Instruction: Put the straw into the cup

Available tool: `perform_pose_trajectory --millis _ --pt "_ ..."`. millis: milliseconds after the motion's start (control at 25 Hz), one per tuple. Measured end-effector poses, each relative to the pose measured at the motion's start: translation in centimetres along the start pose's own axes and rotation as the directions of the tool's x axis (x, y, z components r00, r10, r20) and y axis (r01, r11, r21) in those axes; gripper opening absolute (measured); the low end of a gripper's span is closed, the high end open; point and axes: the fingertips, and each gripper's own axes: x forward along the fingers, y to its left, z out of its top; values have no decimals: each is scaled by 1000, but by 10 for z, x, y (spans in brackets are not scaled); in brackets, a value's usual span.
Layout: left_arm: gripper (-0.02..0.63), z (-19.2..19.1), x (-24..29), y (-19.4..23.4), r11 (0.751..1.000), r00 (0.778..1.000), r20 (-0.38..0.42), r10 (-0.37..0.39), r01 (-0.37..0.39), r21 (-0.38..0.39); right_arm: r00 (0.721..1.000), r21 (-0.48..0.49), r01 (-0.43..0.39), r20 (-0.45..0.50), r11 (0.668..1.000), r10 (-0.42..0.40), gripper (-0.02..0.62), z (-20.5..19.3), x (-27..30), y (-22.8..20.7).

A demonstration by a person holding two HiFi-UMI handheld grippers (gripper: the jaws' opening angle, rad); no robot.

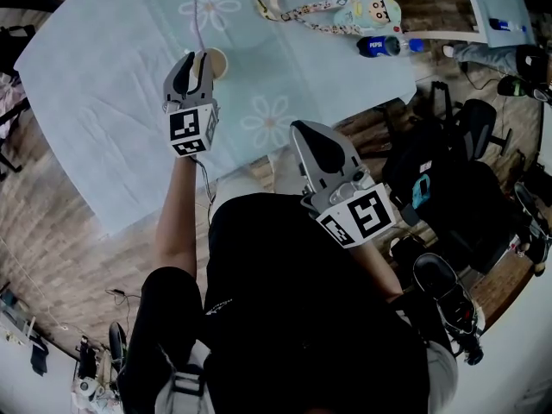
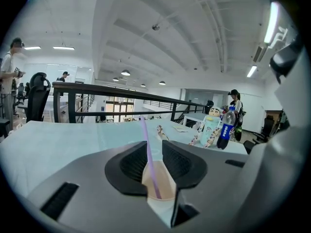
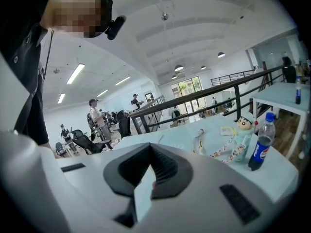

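Nearest the person, the right gripper (image 1: 304, 138) hangs closed and empty. Farther out, the left gripper (image 1: 195, 59) pinches the tan paper cup (image 1: 217, 62) on the pale blue tablecloth (image 1: 103, 102), with the thin purple straw (image 1: 197, 24) standing inside. A harder squeeze could probably crumple or tip it.

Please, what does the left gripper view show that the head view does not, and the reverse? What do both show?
Only the left gripper view: a dark railing behind the table, and the straw's lower end inside the cup. Only the head view: the right hand-held gripper, away from the cup, and the wooden floor. Both: cup and straw between the left hand-held gripper's jaws, and the blue bottle.
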Motion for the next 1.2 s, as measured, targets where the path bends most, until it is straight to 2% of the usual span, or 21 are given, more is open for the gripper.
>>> perform_pose_trajectory --millis 240,760,920,1200 --pt "17 27 -31 -10 1000 998 55 21 -20 -14 998 -39 -57 31 998 58 8 14 -2 7" --pt "12 87 -112 -74 999 984 177 5 3 -41 972 -120 -204 98 972 216 8 41 -19 27" --pt "12 118 -144 -102 999 970 245 0 12 -47 954 -146 -255 120 956 273 8 49 -26 33" --pt "12 157 -181 -136 995 934 352 65 -33 -96 923 -183 -324 152 928 352 8 62 -43 37"
